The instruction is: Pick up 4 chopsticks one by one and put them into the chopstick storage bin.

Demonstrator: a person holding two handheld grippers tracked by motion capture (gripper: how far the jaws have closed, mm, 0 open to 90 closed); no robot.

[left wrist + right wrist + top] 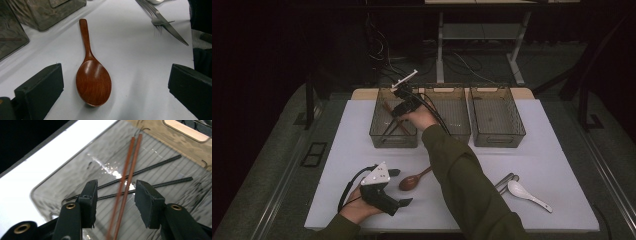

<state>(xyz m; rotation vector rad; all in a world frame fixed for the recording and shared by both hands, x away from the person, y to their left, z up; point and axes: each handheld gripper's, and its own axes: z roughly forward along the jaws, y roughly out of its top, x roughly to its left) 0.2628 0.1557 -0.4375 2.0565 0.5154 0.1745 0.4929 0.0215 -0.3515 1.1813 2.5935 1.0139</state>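
Right gripper point(116, 202) fingers part-open, brown chopsticks point(126, 182) loose between them in left bin point(382, 131), apparently sorted there; left gripper point(115, 85) wide open, empty, straddling wooden spoon point(93, 75) ready to grab.

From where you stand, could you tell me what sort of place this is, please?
Probably a lab's recording station for sorting cutlery: a white table with three clear bins, loose cutlery such as a wooden spoon, and cables on the dark floor.

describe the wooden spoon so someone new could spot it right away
Start at the white table with three clear bins along its far edge. The wooden spoon lies near the front, beside the left gripper. It is reddish brown; the other spoon is white.
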